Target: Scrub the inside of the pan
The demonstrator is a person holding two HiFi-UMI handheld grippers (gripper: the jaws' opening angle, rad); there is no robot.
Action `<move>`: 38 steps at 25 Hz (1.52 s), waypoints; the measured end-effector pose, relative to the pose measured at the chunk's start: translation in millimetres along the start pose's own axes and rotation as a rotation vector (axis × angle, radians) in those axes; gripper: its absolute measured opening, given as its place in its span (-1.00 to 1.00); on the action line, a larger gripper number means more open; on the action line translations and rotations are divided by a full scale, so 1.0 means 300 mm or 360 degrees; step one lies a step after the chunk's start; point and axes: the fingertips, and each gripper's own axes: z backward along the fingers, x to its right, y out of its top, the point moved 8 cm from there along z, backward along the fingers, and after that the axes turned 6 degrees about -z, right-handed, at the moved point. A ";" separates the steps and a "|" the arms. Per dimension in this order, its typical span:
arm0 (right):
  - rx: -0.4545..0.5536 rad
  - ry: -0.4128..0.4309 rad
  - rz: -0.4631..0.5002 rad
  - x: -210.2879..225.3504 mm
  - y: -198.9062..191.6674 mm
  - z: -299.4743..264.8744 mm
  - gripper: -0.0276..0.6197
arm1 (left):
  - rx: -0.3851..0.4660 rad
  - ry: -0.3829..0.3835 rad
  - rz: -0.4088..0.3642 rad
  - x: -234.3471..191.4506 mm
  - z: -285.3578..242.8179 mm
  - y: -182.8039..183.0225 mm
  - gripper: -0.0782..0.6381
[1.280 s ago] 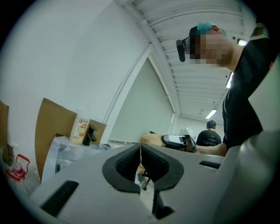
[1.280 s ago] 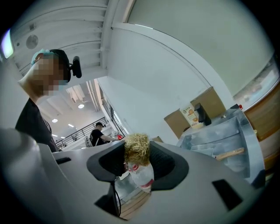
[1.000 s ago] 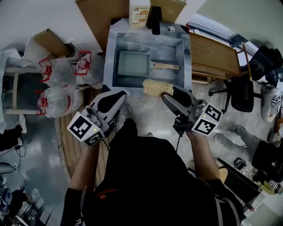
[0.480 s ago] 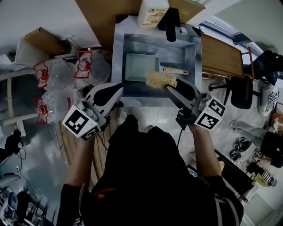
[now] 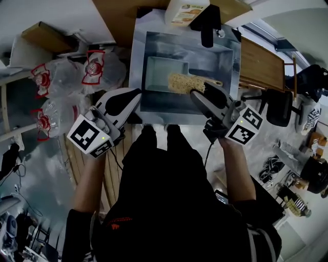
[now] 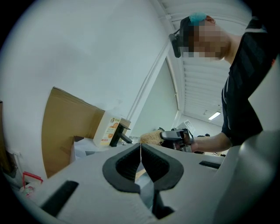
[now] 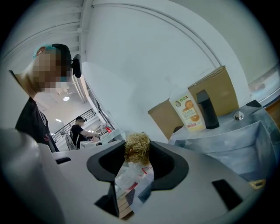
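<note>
A grey-blue rectangular pan (image 5: 159, 73) with a wooden handle (image 5: 214, 82) lies in the steel sink (image 5: 220, 69). My right gripper (image 5: 195, 94) is shut on a straw-coloured scrubber (image 5: 183, 83), which hangs over the pan's right end near the handle. In the right gripper view the scrubber (image 7: 137, 146) sits pinched between the jaws of the right gripper (image 7: 137, 159). My left gripper (image 5: 136, 94) hovers at the sink's front left corner, beside the pan. Its jaws are shut with nothing in them, as the left gripper view shows for the left gripper (image 6: 140, 151).
A black faucet (image 5: 208, 23) and a soap carton (image 5: 185, 10) stand behind the sink. Full plastic bags (image 5: 61, 82) lie to the left. A wooden table (image 5: 261, 64) and a black chair (image 5: 281, 105) are to the right. The person's legs stand against the sink's front.
The right gripper carried the scrubber forward from the sink's front rim to over the pan's right end. The left gripper came closer to the sink's front left corner.
</note>
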 end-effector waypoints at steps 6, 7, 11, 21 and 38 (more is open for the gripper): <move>-0.0085 0.0050 -0.0006 0.118 0.016 -0.050 -0.38 | -0.0017 0.0105 0.0030 -0.019 -0.045 -0.050 -0.72; -0.0105 0.0054 0.0002 0.140 0.017 -0.061 -0.38 | -0.0017 0.0124 0.0041 -0.021 -0.053 -0.060 -0.72; -0.0206 0.0058 0.0055 0.221 0.014 -0.103 -0.38 | -0.0054 0.0198 0.0063 -0.025 -0.081 -0.096 -0.72; -0.0451 0.0019 0.0276 0.381 -0.029 -0.238 -0.38 | -0.0146 0.0307 0.0095 -0.077 -0.106 -0.205 -0.72; -0.0815 -0.0225 0.0643 0.551 -0.227 -0.444 -0.38 | -0.0127 0.0334 0.0245 -0.123 -0.046 -0.342 -0.72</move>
